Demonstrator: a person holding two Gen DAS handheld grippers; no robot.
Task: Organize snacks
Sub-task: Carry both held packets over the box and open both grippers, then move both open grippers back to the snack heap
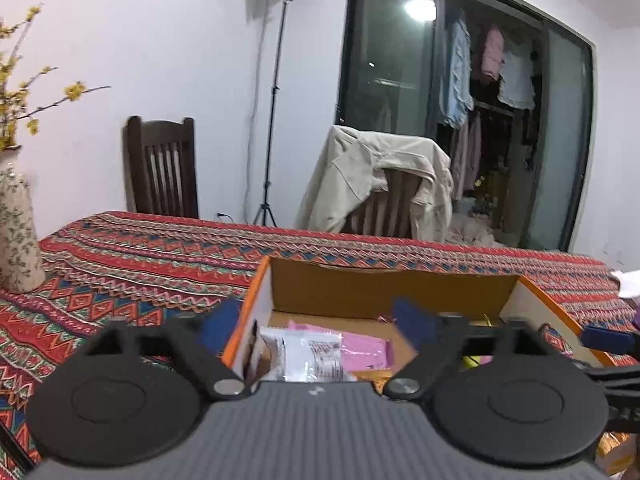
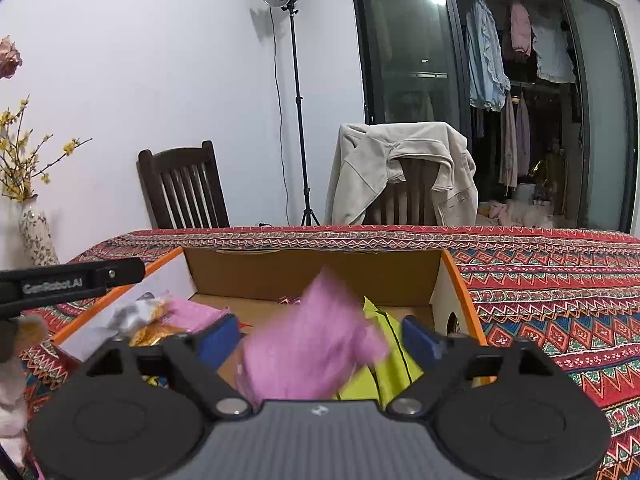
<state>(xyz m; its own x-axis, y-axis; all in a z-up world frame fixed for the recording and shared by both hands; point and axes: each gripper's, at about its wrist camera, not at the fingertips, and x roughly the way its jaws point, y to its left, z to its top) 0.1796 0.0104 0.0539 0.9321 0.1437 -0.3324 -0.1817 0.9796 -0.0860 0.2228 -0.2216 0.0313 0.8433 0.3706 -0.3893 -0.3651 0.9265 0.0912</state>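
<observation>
An open cardboard box with orange edges (image 1: 384, 284) (image 2: 312, 276) sits on the patterned tablecloth. Inside lie a pink packet (image 1: 362, 348), a clear white packet (image 1: 308, 354), a yellow-green packet (image 2: 390, 354) and a gold-wrapped snack (image 2: 150, 332). My left gripper (image 1: 316, 320) is open over the box's left wall, empty. My right gripper (image 2: 320, 338) is open over the box. A blurred pink packet (image 2: 316, 340) is between its fingers, loose, not gripped. The left gripper's arm shows in the right wrist view (image 2: 68, 280).
A floral vase (image 1: 18, 232) with yellow blossoms stands at the table's left. Two wooden chairs (image 1: 162, 168) stand behind the table, one draped with a beige jacket (image 1: 376, 176). A light stand (image 1: 276, 100) is by the wall. White paper (image 1: 628, 280) lies at the right.
</observation>
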